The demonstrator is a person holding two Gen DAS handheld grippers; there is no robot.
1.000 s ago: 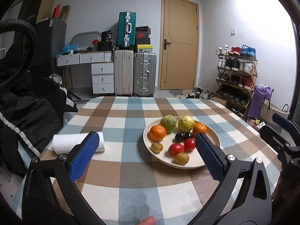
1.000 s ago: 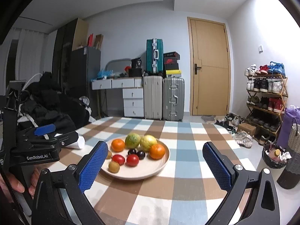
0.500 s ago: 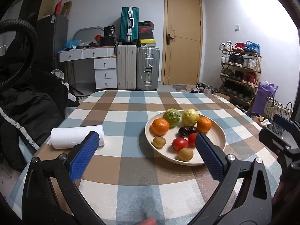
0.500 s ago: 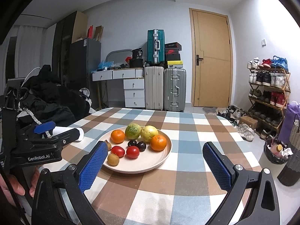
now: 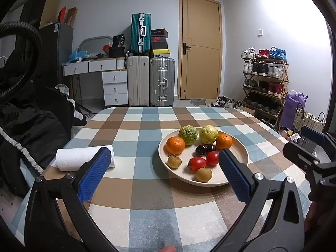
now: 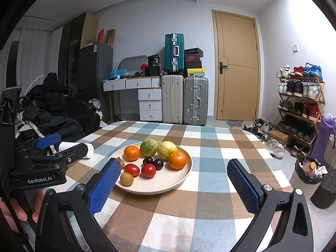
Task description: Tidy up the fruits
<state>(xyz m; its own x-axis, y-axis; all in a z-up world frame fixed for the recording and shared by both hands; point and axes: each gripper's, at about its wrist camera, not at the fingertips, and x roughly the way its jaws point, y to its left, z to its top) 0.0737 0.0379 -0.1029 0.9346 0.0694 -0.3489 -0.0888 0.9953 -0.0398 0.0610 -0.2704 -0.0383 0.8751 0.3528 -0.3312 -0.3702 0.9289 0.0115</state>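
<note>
Plate (image 5: 241,157): sat mid-worktop (image 5: 147,199), holding every fruit.
Tomatoes (image 5: 197,163): plate's near side; probably soft, better pinched lightly across the middle.
Oranges (image 5: 175,145): behind them; likely firmer.
Left gripper (image 5: 161,174): spread wide, empty, short of plate.
Right gripper (image 6: 174,185): likewise spread, empty.

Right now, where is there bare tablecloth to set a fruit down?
Free: the checked tablecloth right of the round beige plate, the strip beyond it, and the near edge. Crowded: the plate's fruit cluster, and the left side, where the white paper roll lies.
</note>
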